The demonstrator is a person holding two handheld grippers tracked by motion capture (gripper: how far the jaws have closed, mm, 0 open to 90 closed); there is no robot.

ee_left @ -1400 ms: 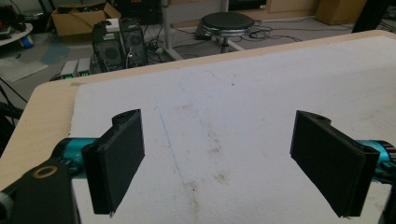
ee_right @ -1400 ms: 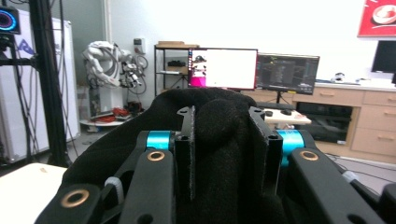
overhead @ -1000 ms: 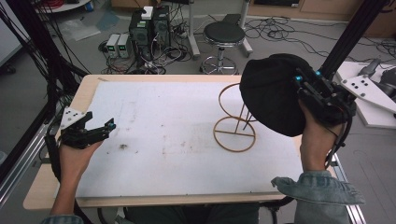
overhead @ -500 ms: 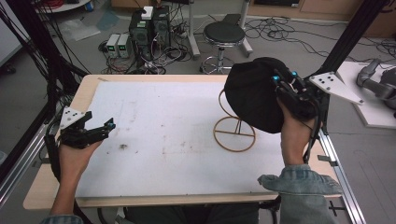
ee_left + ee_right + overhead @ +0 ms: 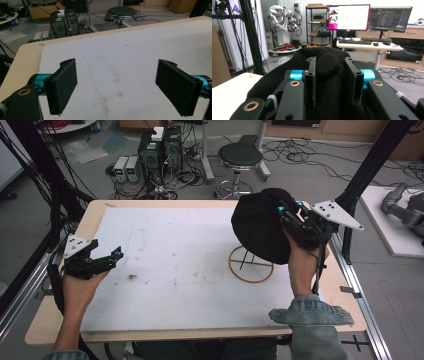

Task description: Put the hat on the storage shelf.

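I have the black hat [image 5: 260,227] pinched in a fold between the right gripper [image 5: 290,217] fingers, held up over the wire stand [image 5: 251,264] at the desk's [image 5: 165,265] right side. My left gripper [image 5: 107,260] hovers at the left edge, fingers wide apart. With so little cloth in the grip, I judge the hat could slip free or knock the light stand over.

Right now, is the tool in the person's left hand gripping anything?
No. In the left gripper view the left tool has its jaws standing wide apart with only the white table mat between them.
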